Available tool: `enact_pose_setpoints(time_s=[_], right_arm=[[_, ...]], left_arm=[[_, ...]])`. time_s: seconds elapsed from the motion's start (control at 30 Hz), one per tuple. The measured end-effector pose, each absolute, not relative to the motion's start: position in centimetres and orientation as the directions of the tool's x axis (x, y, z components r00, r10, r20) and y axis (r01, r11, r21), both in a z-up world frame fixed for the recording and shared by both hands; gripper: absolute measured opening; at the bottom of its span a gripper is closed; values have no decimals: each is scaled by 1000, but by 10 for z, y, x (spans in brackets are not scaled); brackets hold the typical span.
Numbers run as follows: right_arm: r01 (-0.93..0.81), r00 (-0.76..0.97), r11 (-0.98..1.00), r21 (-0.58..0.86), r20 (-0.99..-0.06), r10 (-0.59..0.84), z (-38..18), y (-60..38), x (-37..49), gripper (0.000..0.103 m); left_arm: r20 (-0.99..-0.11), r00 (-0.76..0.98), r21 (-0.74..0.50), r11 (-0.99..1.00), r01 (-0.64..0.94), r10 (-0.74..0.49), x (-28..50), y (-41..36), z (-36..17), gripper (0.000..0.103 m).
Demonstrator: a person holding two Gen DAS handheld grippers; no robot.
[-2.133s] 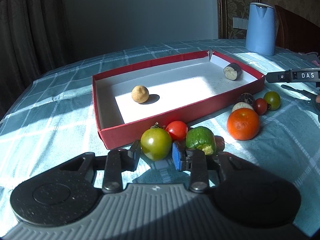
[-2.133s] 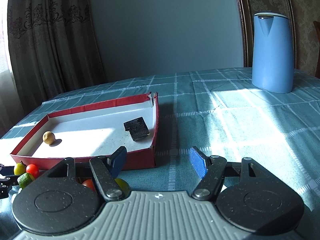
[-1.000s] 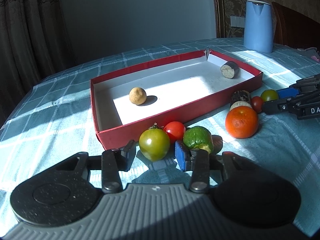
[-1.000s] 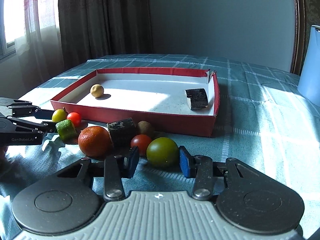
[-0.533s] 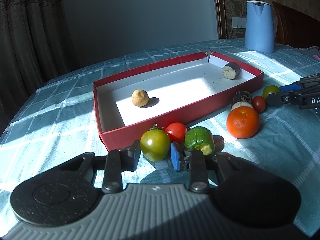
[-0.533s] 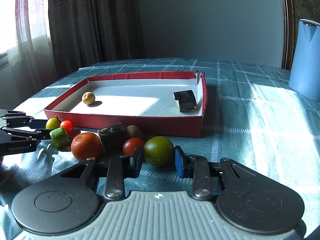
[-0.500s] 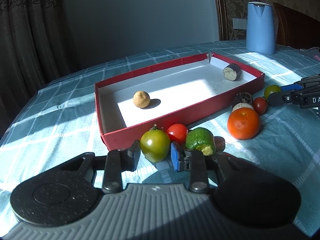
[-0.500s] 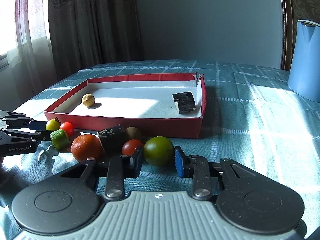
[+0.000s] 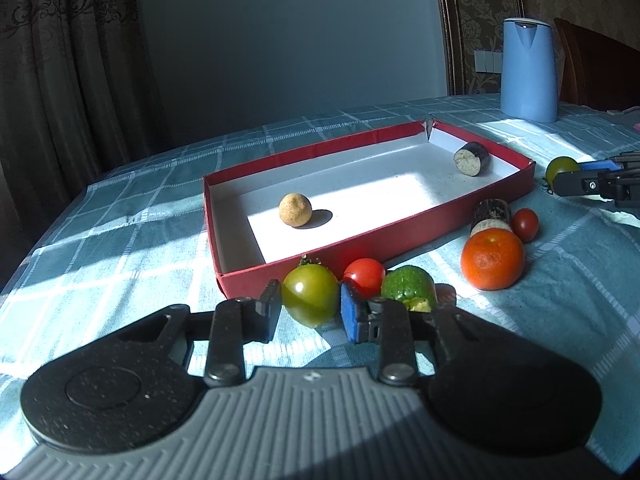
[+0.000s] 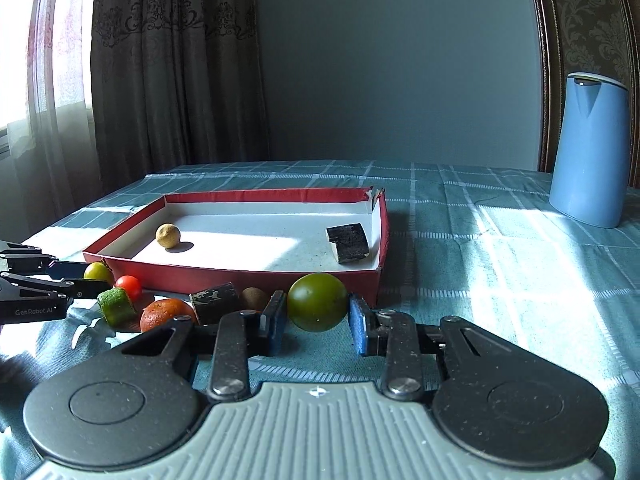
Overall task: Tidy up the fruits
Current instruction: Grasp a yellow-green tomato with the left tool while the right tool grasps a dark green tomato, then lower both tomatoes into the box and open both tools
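Presently: left gripper (image 9: 310, 308) clamped on green tomato (image 9: 310, 295), right gripper (image 10: 317, 319) clamped on second green tomato (image 10: 317, 301), both just near of red tray (image 9: 440, 220); slip risk, smooth round skins.

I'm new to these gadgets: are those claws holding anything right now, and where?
Yes. The left gripper has just closed on one green tomato, the right gripper on another green tomato; each is pinched at its sides.

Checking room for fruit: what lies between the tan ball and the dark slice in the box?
Nothing; both wrist views show bare white box floor between the tan ball and the dark slice.
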State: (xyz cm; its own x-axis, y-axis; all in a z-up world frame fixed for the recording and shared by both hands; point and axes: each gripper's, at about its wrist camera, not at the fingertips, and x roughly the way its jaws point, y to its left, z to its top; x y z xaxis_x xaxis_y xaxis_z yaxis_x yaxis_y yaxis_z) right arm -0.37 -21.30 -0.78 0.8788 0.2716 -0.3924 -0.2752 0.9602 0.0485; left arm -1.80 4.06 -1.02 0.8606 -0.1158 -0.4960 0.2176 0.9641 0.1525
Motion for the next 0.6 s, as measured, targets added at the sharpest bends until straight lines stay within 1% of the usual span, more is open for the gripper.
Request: enact_pose_setpoints(time_s=[0.3, 0.47, 0.6], right_arm=[[-252, 896, 966, 56, -363, 254, -1, -213, -6, 32], [-254, 910, 967, 18, -335, 245, 14, -207, 0, 32], [-264, 915, 965, -10, -319, 247, 24, -196, 10, 32]], left_arm=[[-466, 878, 138, 970, 199, -114, -21, 44, -7, 29], [-470, 871, 78, 975, 206, -146, -17, 51, 0, 29], [-464, 875, 82, 976, 201, -141, -11, 48, 6, 29]])
